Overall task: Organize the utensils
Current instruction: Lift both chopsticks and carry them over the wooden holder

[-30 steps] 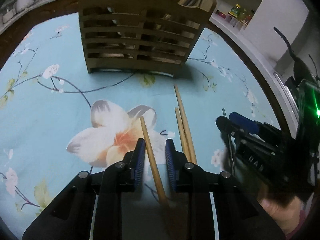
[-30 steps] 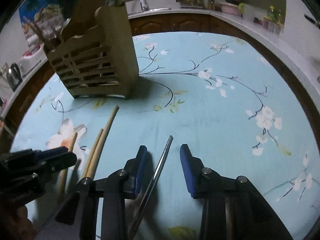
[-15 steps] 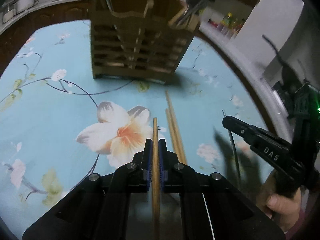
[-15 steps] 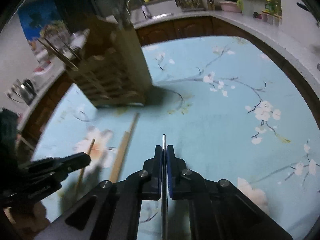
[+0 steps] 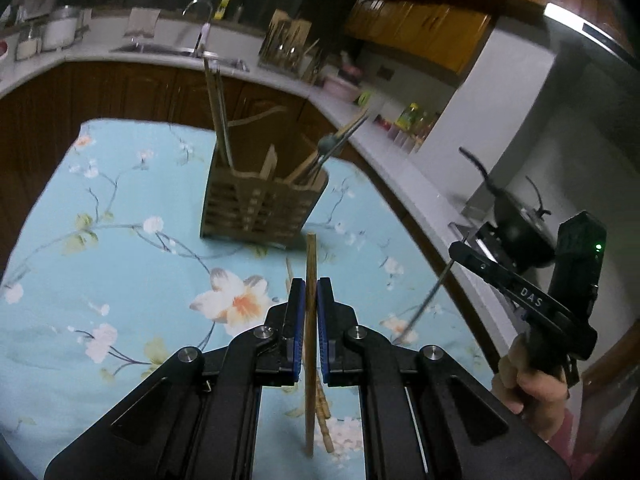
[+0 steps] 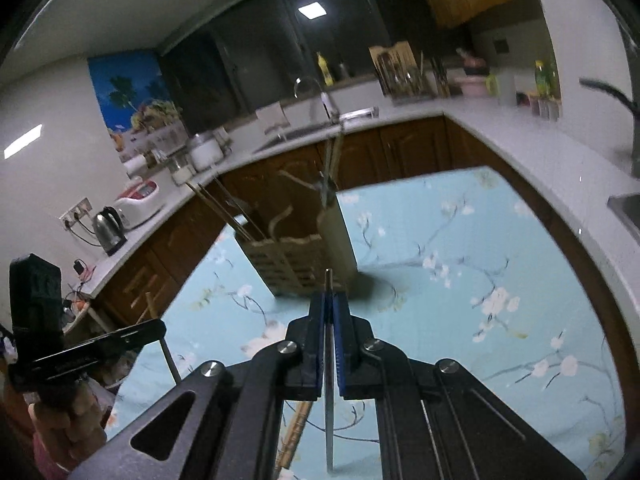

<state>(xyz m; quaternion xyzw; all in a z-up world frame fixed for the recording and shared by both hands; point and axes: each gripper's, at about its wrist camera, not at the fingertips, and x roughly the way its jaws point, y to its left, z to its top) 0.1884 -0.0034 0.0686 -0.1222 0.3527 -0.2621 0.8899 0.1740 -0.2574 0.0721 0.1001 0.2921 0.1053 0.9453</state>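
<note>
The left gripper (image 5: 311, 286) is clamped tight, angled downward toward the far side. To its right, the right gripper (image 6: 329, 300) is likewise pinched closed and angled down. A bare hand (image 5: 532, 380) grasps the right gripper's handle.

A counter (image 5: 120, 280) under a floral blue cloth is carrying a slatted wooden utensil holder (image 5: 256, 208) and two loose chopsticks (image 5: 322, 408)

Two tools (image 5: 311, 292) (image 6: 329, 304); one wooden holder (image 5: 256, 204); three loose wooden chopsticks (image 5: 310, 320); one metal chopstick (image 6: 329, 400).
</note>
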